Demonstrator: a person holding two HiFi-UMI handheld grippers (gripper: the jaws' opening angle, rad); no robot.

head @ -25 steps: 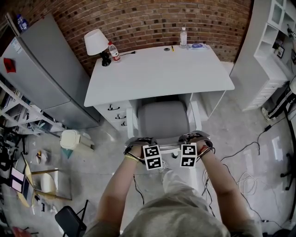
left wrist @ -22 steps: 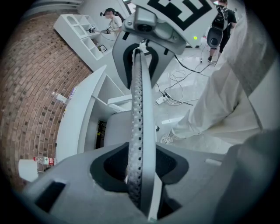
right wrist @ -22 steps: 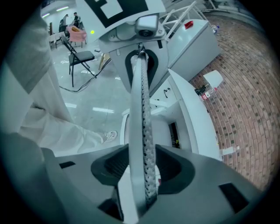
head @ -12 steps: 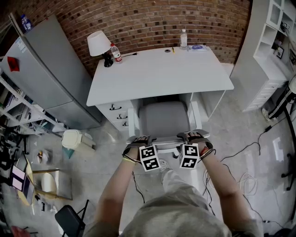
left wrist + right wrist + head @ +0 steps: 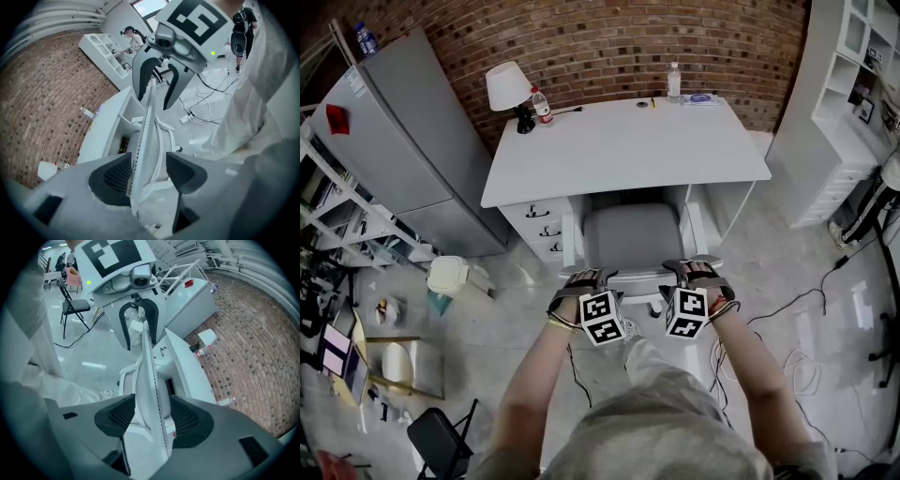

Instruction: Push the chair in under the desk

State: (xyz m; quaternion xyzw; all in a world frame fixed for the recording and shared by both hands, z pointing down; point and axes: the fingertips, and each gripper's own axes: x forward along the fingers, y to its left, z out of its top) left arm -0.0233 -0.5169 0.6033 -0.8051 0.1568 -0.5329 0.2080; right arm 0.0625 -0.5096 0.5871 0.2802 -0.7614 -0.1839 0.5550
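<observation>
The chair [image 5: 633,239] sits with its seat tucked under the white table [image 5: 628,141], and only its back sticks out toward us. The fingers of our left gripper [image 5: 147,173] and our right gripper [image 5: 152,418] have just been opening. Now they stand wide apart, with the top edge of the chair back between them but not squeezed. We think the chair could roll back out on the smooth floor [image 5: 769,272]. A hard shove could bump the table and tip the bottle [image 5: 674,79] or the lamp [image 5: 508,86].
</observation>
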